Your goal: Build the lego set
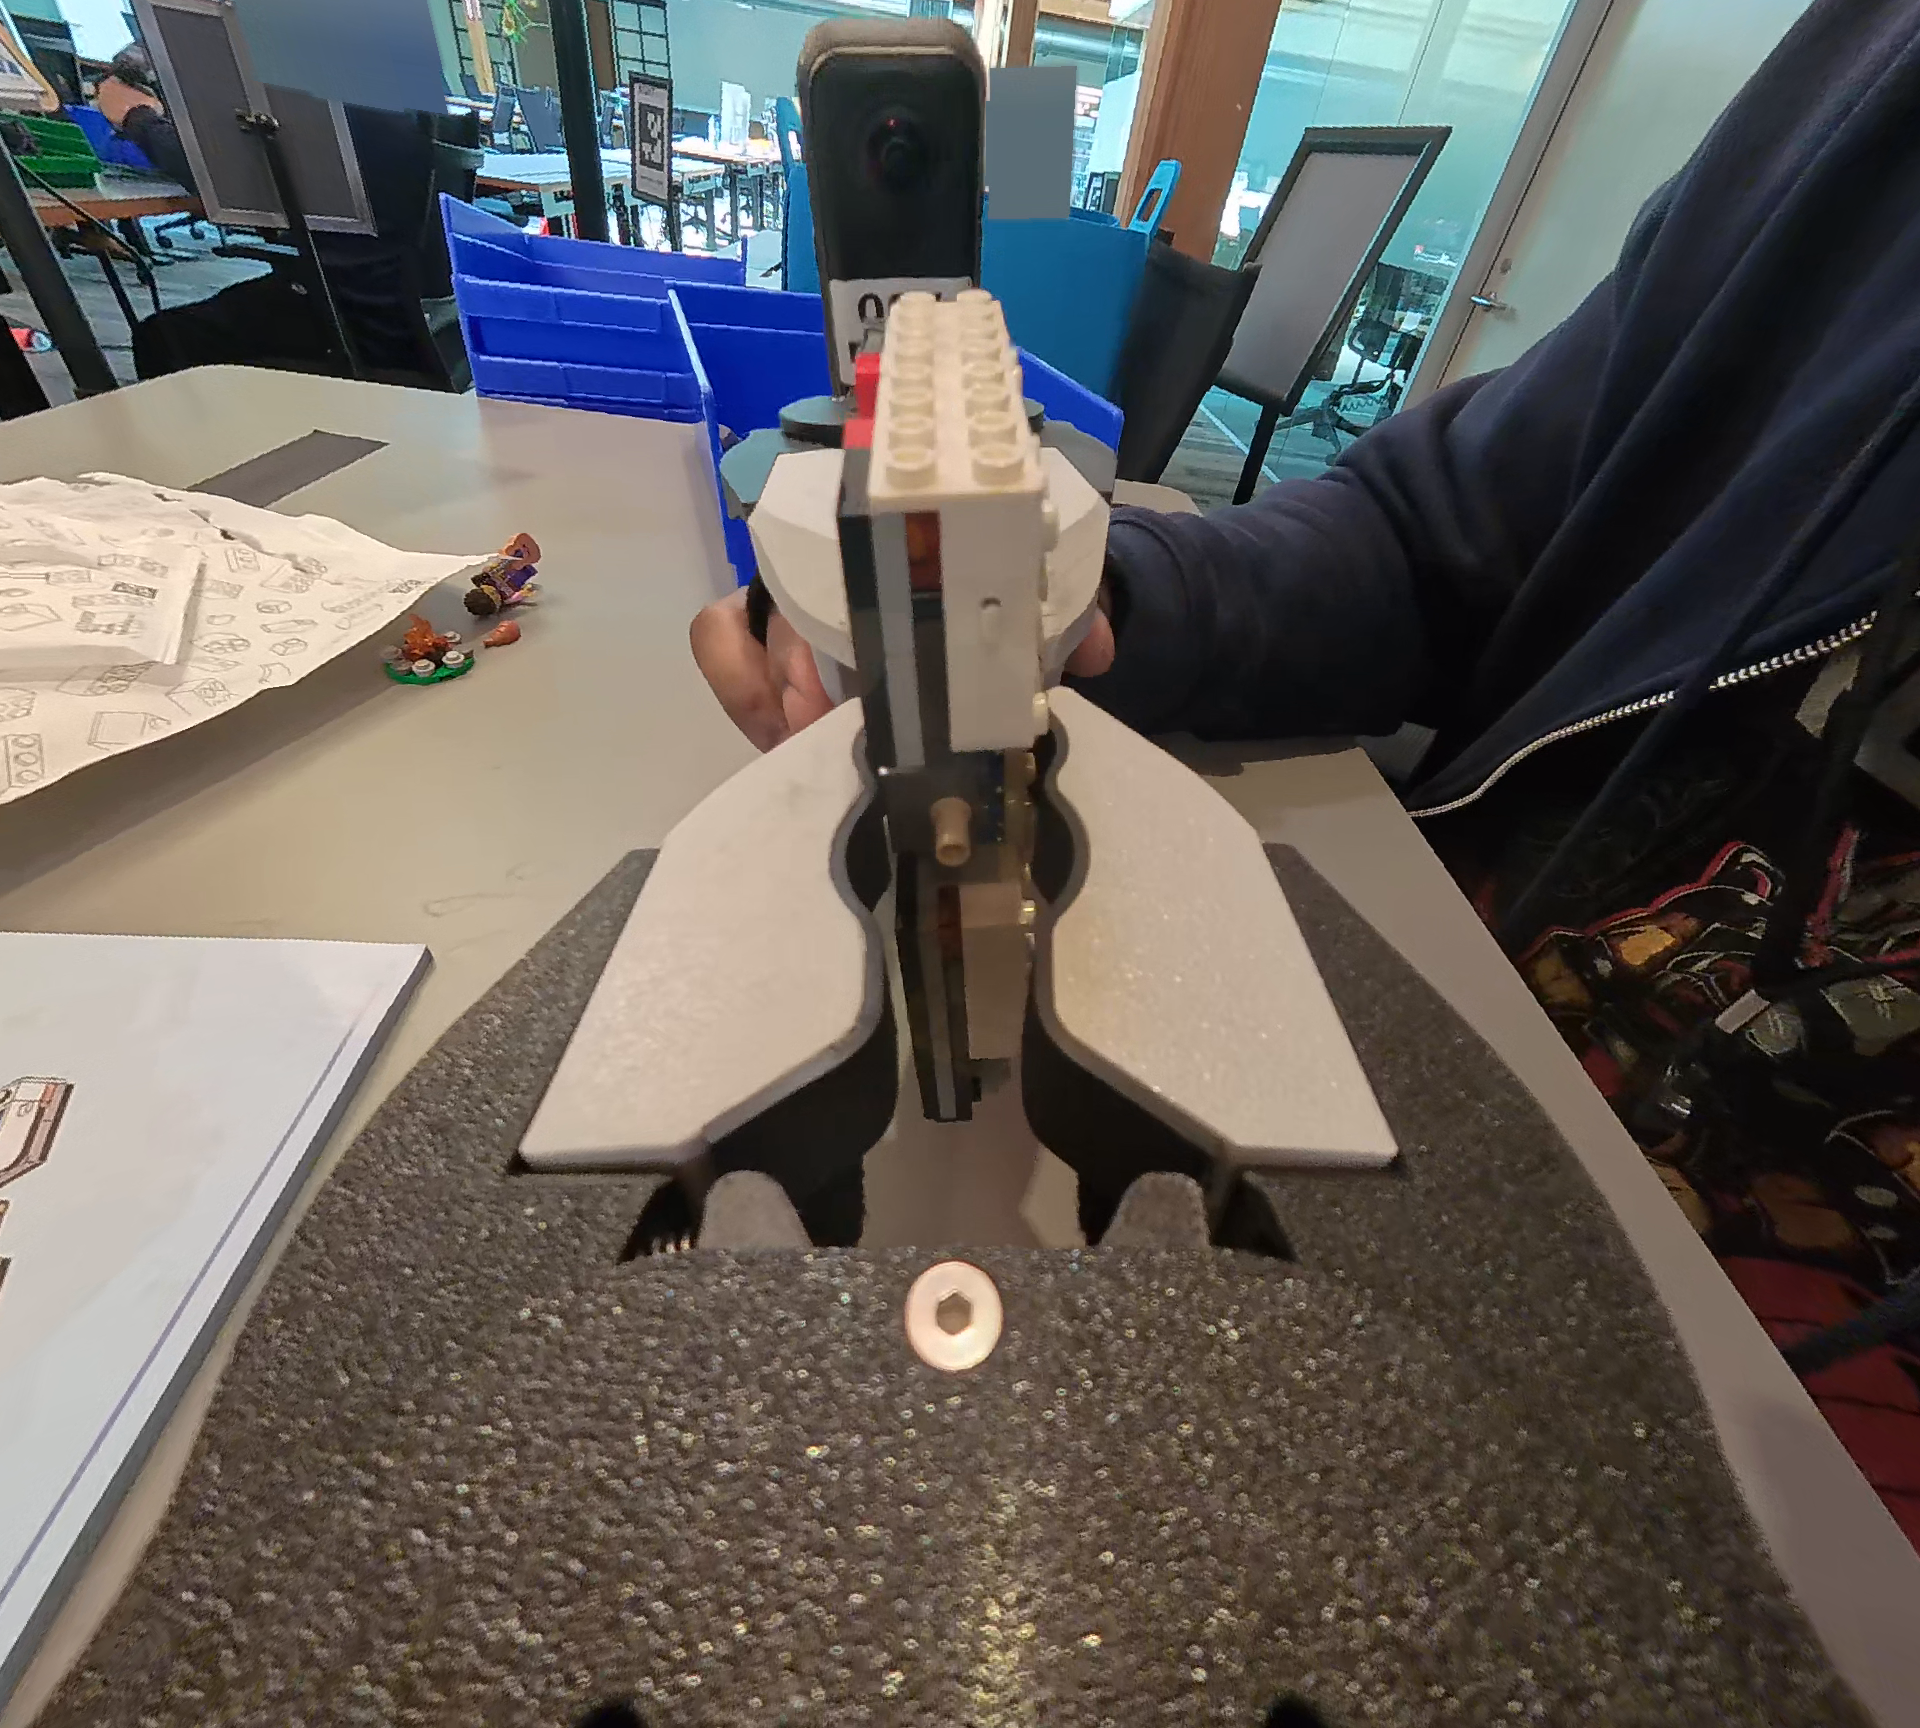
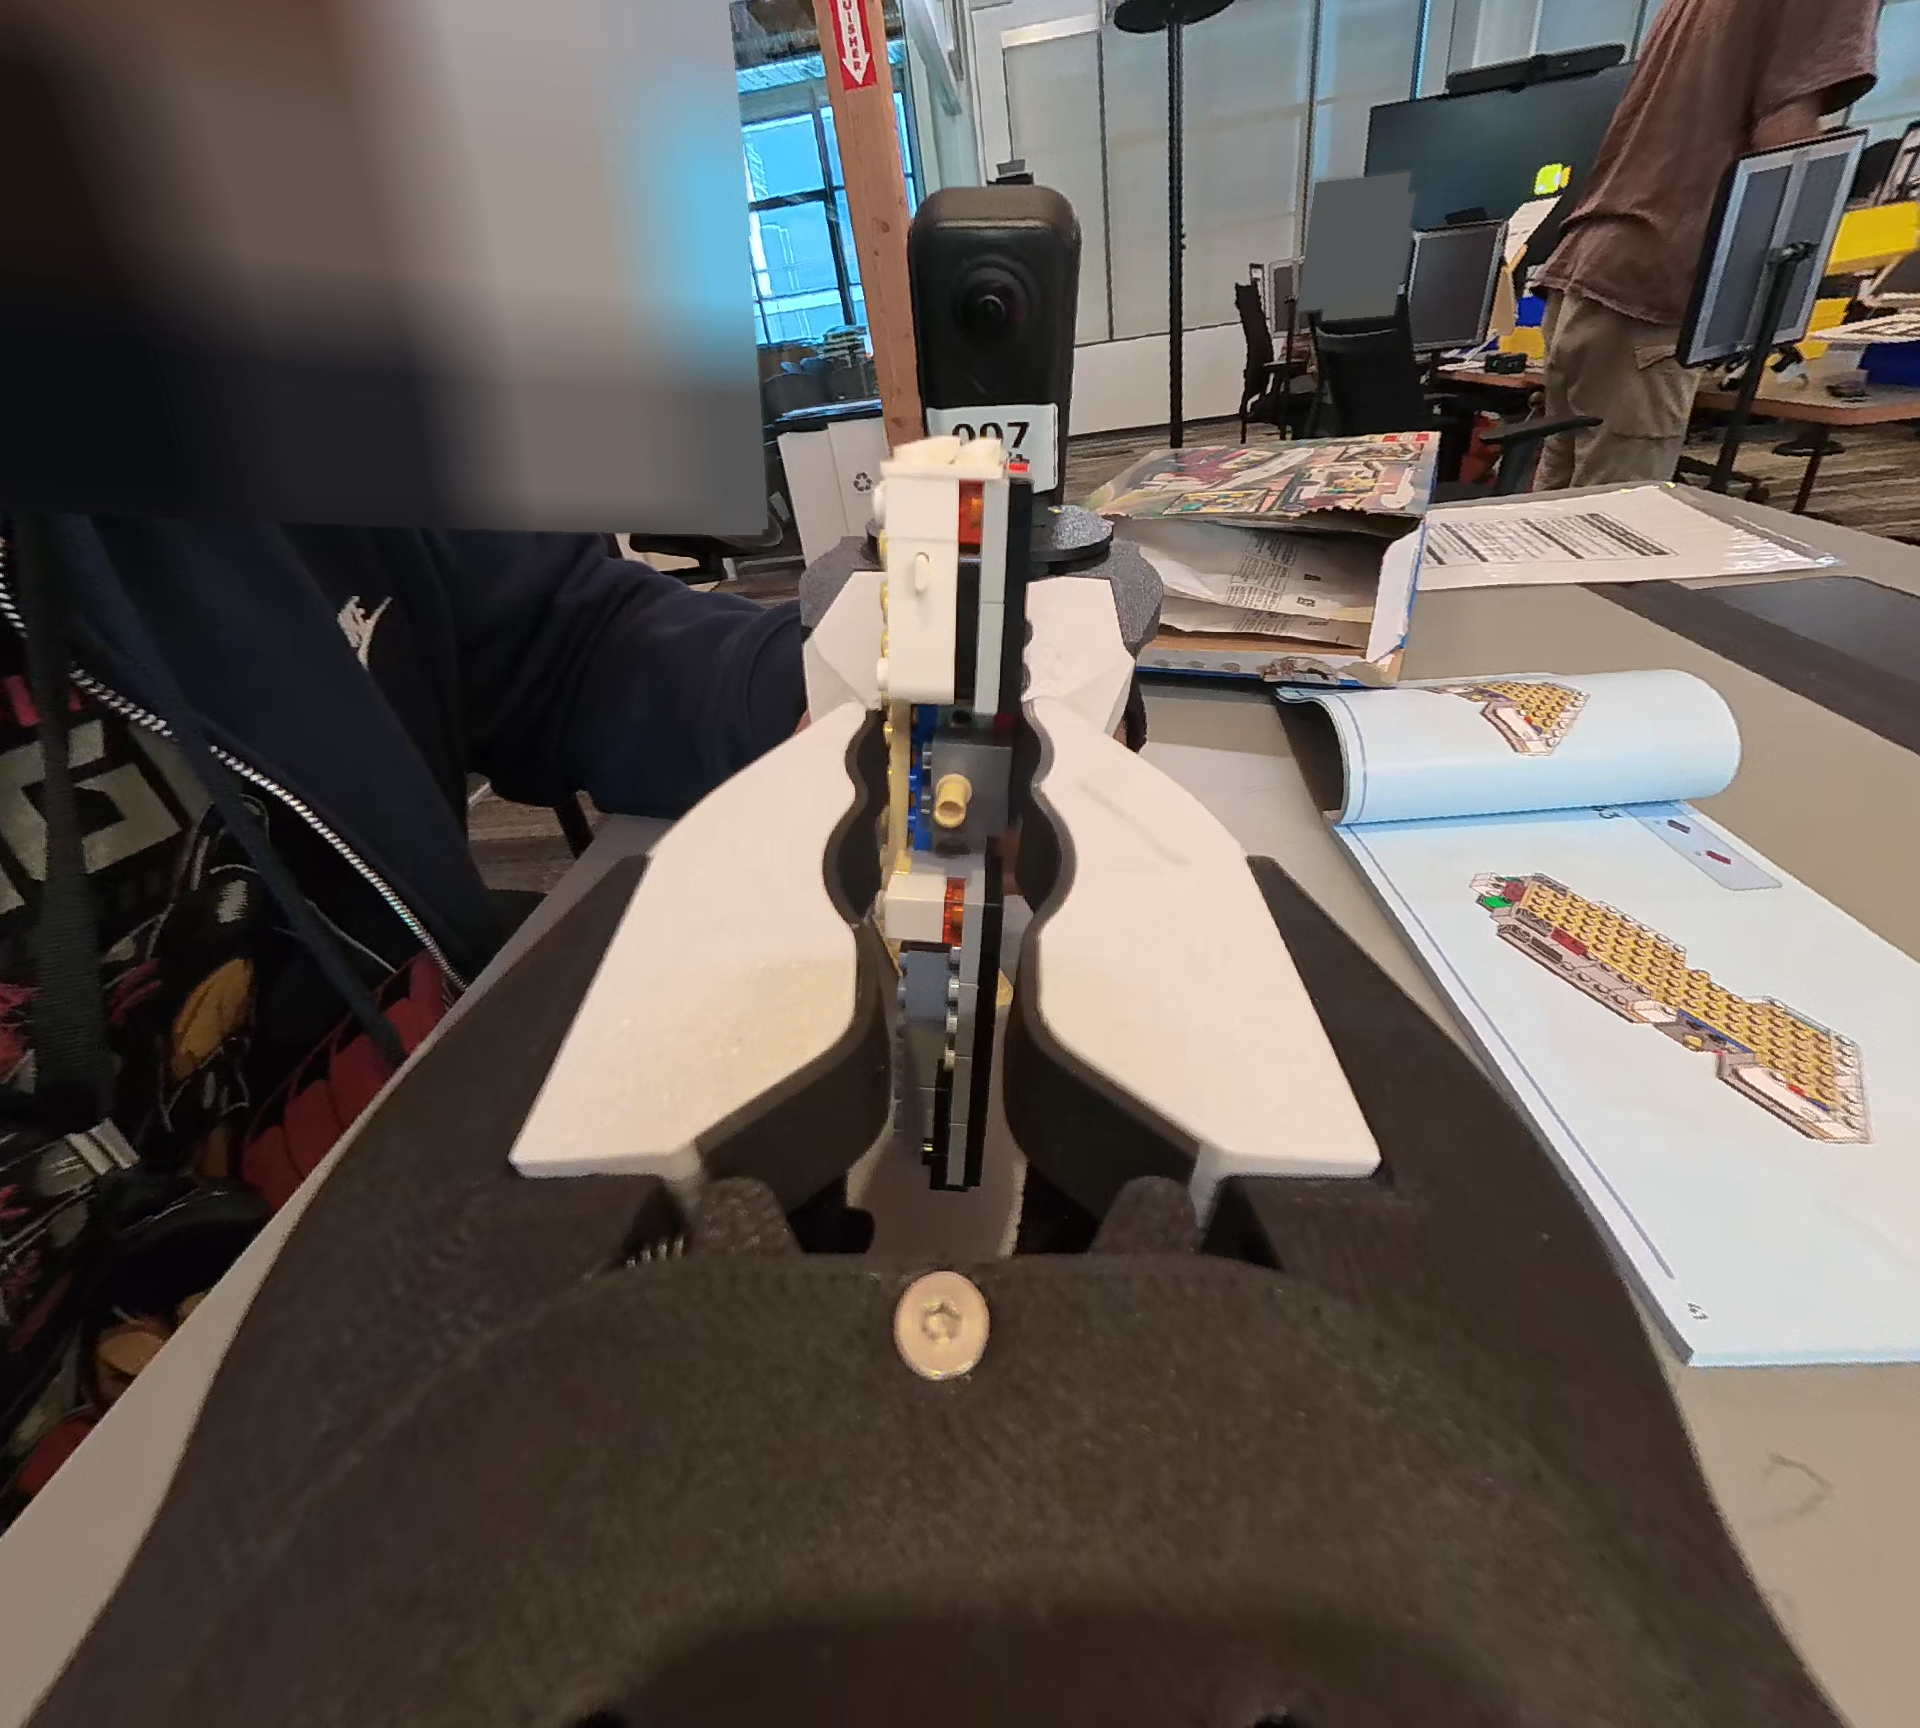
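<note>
A white booklet (image 1: pixel 156 1159) lies on the gray table (image 1: pixel 436 805), near crumpled paper (image 1: pixel 156 618) and some tiny toy bits (image 1: pixel 457 629). Blue bins (image 1: pixel 582 328) stand behind. An open booklet (image 2: pixel 1621 1003) lies near a torn box (image 2: pixel 1288 566).

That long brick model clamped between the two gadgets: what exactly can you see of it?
The toy-brick model is a long, thin plastic build turned on edge, held above the grey table. A white studded block caps its middle; black and grey plates line one side, tan and blue the other, with orange-clear bits and a tan peg. The left gripper and right gripper face each other, each clamping one end.
</note>
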`<state>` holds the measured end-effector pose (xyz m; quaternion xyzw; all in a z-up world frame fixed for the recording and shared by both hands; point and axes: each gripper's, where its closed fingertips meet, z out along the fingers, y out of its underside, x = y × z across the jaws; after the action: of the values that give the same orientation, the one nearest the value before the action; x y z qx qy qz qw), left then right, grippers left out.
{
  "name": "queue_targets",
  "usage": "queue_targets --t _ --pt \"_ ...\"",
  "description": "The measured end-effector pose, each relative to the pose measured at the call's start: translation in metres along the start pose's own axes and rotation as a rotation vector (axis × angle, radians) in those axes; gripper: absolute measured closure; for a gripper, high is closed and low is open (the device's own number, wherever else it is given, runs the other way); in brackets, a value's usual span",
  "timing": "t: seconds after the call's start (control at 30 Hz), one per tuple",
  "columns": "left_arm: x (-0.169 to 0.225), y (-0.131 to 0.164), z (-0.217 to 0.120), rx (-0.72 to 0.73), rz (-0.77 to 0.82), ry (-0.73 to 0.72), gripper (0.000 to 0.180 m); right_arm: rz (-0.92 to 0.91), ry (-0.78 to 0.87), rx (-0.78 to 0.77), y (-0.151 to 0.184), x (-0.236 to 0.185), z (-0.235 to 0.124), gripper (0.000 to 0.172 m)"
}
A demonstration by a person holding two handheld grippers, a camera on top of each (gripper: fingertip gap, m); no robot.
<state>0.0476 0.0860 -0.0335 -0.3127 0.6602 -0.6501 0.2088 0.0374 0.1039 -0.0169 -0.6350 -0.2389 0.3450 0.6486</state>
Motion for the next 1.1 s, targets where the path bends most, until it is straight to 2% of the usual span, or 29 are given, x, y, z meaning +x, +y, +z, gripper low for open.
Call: queue_targets --t 0.4,0.67,1.1 --pt "-0.007 -0.003 -0.006 0.055 -0.052 0.002 0.149 -0.05 0.086 -0.084 0.006 0.008 0.0 0.149" --pt "-0.002 -0.007 -0.007 0.112 -0.022 0.03 0.153 -0.089 0.076 -0.097 0.002 0.002 0.001 0.149" --pt "0.002 -0.012 -0.012 0.169 -0.065 0.096 0.155 -0.09 0.062 -0.085 -0.001 -0.002 0.001 0.148"
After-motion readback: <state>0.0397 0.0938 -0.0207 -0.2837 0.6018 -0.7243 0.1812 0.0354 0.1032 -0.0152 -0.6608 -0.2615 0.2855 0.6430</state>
